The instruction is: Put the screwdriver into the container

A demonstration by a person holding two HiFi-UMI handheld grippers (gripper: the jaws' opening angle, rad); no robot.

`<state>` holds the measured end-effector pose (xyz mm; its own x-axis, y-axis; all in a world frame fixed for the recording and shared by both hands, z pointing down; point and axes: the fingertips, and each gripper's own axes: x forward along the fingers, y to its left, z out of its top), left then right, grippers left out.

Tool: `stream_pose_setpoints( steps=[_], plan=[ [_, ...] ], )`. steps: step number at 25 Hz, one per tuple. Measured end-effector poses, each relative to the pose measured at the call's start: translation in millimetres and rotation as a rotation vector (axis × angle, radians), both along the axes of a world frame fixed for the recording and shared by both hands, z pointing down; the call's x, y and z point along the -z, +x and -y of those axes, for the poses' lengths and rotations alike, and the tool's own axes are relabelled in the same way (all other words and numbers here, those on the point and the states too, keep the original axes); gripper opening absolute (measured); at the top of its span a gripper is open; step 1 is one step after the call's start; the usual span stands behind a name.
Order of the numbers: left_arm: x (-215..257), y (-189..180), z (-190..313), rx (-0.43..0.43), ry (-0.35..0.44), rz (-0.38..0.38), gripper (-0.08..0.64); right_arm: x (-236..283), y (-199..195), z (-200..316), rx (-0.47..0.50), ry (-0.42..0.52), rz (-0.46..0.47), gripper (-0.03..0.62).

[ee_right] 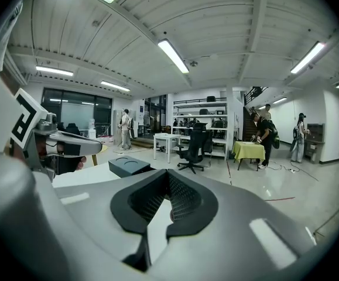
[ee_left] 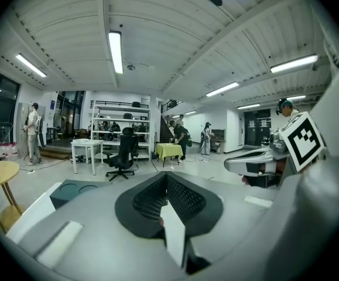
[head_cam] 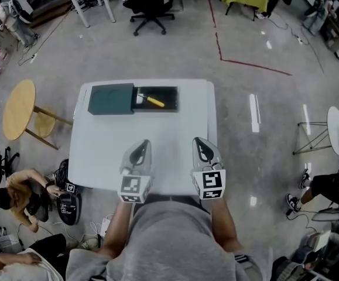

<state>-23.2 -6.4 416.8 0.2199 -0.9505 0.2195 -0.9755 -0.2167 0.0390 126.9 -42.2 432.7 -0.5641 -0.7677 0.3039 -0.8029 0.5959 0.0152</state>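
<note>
A yellow-handled screwdriver (head_cam: 153, 101) lies inside the black open container (head_cam: 173, 91) at the far side of the white table (head_cam: 99, 151). A dark green lid (head_cam: 110, 98) lies against the container's left side; it also shows in the right gripper view (ee_right: 129, 166). My left gripper (head_cam: 143, 145) and right gripper (head_cam: 199, 143) hover side by side near the table's front edge, well short of the container. Both are shut with nothing between the jaws. In the gripper views the left gripper (ee_left: 168, 186) and the right gripper (ee_right: 168, 198) show pads pressed together.
A round wooden table (head_cam: 18, 109) stands left of the white table, and a black office chair (head_cam: 151, 4) beyond it. A person (head_cam: 17, 198) sits on the floor at the lower left. A white round stand (head_cam: 336, 130) is at the right.
</note>
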Motion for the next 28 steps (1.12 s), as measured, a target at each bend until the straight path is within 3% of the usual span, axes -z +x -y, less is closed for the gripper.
stream_pose_setpoints(
  steps=[28],
  plan=[
    [6.3,4.9,2.1,0.001,0.008,0.014,0.011,0.3,-0.6,-3.4,0.033,-0.005,-0.016,0.003]
  ],
)
